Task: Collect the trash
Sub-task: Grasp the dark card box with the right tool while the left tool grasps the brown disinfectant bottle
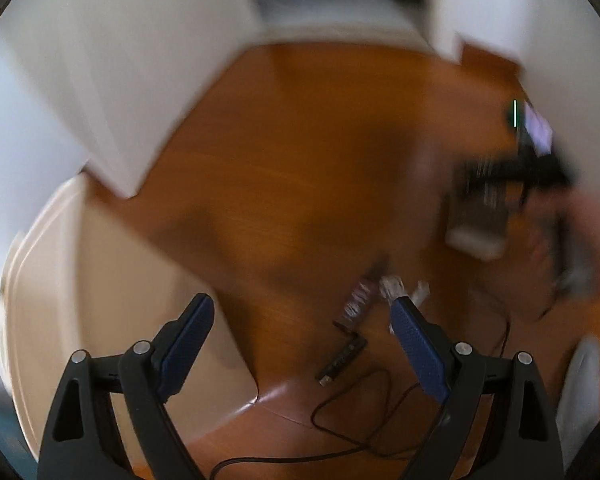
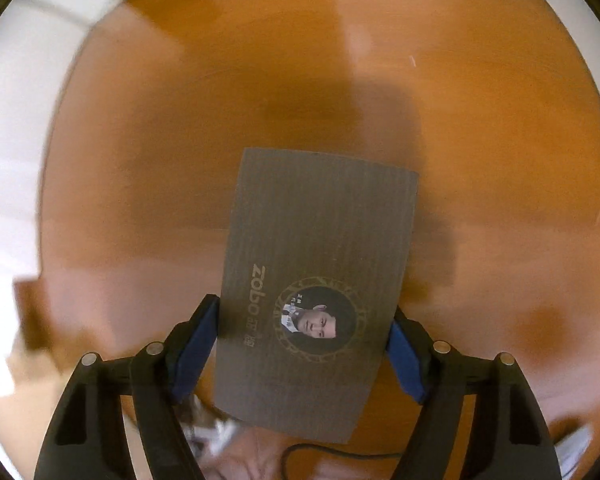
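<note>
In the right wrist view my right gripper (image 2: 304, 320) is shut on a flat grey-brown box (image 2: 320, 248) printed with "zobo" and a man's portrait, holding it above the orange wooden table (image 2: 480, 140). In the left wrist view my left gripper (image 1: 304, 312) is open and empty above the table (image 1: 280, 140). Between and beyond its fingertips lie a small printed wrapper (image 1: 358, 300), a crumpled white scrap (image 1: 394, 286) and a thin dark stick-like item (image 1: 342, 360). The right gripper with the box (image 1: 478, 216) shows blurred at the right.
A thin dark cable (image 1: 352, 412) loops over the table near the left gripper. A pale chair or seat (image 1: 48, 280) stands at the left below the table edge. White walls (image 1: 100, 60) surround the table. Crumpled white scraps (image 2: 212, 436) lie under the held box.
</note>
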`<state>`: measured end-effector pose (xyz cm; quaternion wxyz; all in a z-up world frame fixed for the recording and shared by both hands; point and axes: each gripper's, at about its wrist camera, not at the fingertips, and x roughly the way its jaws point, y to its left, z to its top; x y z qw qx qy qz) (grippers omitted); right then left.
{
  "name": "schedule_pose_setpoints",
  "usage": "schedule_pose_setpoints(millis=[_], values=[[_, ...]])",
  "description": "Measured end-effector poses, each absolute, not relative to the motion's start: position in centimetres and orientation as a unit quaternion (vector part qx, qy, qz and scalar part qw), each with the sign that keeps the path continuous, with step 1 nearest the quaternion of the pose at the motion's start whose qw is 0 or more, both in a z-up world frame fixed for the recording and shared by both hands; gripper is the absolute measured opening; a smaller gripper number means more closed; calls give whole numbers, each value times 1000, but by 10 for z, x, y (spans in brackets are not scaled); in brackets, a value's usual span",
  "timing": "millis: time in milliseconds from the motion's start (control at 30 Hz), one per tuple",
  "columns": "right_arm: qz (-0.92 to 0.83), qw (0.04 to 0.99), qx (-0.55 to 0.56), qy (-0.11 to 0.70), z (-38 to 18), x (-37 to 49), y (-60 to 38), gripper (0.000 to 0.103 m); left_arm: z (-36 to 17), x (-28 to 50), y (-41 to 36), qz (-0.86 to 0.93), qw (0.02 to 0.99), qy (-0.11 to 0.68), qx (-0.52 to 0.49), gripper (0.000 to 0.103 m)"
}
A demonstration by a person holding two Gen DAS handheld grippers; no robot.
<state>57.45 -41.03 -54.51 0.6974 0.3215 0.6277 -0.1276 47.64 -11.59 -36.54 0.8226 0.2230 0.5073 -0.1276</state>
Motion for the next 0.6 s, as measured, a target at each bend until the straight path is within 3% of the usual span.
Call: schedule_pose_setpoints(millis=[167,400,467,600], values=[[-50,713,323,621,-500,555,-444,78,-441,495,-150,-196,743,561,309,91],[-15,727,400,559,-489,488,-468,79,-510,527,-156,-224,678,624,318,91],[-1,733,400,550,-493,479,-464,79,-518,534,-159,-217,682,617,327,85],[17,731,405,548,-500,468,-462,79,-537,543,-160,-215,665,647,305,60]])
